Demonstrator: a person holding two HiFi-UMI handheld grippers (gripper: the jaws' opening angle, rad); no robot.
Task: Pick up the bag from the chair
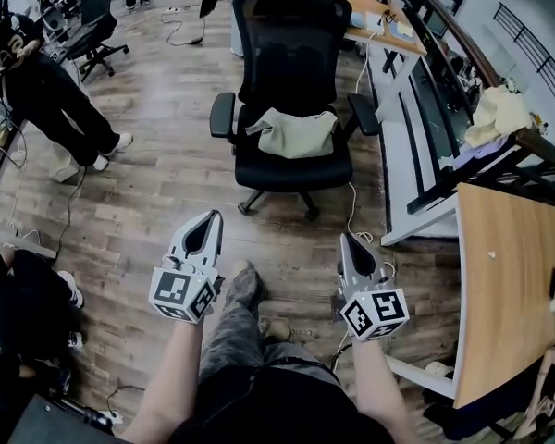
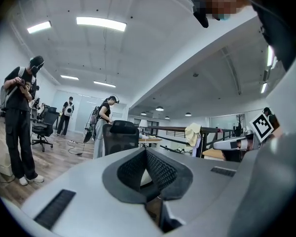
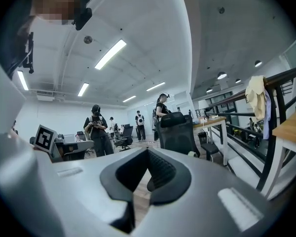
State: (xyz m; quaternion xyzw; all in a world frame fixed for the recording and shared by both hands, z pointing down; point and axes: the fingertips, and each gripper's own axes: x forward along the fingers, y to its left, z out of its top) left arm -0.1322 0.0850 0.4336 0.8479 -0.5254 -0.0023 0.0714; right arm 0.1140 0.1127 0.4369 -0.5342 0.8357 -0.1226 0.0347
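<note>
Office floor, seen from above: I hold the left gripper and the right gripper level, side by side. Each has its jaws pressed together with nothing between them. My shoe shows on the wood floor between the two.

A wooden desk stands close on my right. Beyond it, a pale cloth hangs over a dark railing. A person in black stands well off to the left, and more black chairs sit behind them. A white cable trails over the boards from the right gripper's tip towards the base of the black office chair ahead. Otherwise only floor lies between my claws and that chair.

The bag, pale beige and slumped, lies on the chair's seat between the two armrests. It is ahead of both claws, well apart from them and roughly midway between the lines they point along.
</note>
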